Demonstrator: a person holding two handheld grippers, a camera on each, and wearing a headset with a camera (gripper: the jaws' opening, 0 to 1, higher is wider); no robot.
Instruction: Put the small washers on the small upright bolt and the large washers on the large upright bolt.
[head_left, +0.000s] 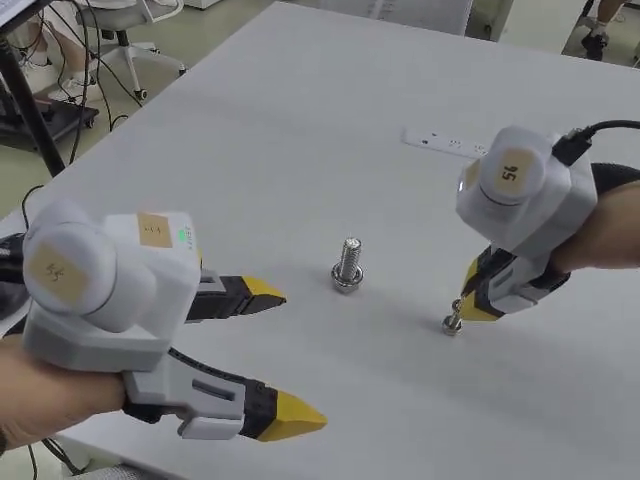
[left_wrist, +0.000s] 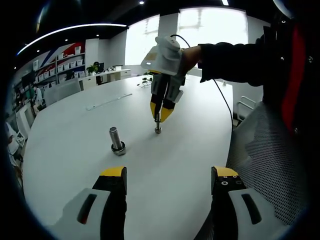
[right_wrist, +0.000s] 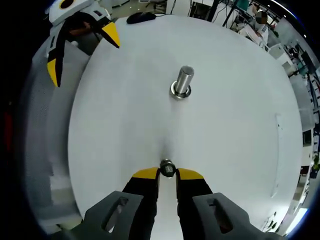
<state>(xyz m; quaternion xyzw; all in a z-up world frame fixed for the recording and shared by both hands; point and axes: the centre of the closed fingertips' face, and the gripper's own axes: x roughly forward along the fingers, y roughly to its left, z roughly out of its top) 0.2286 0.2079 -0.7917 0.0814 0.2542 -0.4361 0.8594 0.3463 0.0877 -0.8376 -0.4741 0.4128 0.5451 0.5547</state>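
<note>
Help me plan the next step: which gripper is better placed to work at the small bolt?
Right. The right gripper has its tips at the small bolt, jaws nearly together around it. The left gripper hangs open and empty, farther away, beyond the large bolt.

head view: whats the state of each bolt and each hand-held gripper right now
large bolt: upright on the table, washer around its foot
small bolt: upright, its top at the right gripper's tips
left hand-held gripper: jaws wide open, holding nothing, off the table
right hand-held gripper: jaws nearly closed, tips down at the small bolt; cannot tell if it grips anything
</note>
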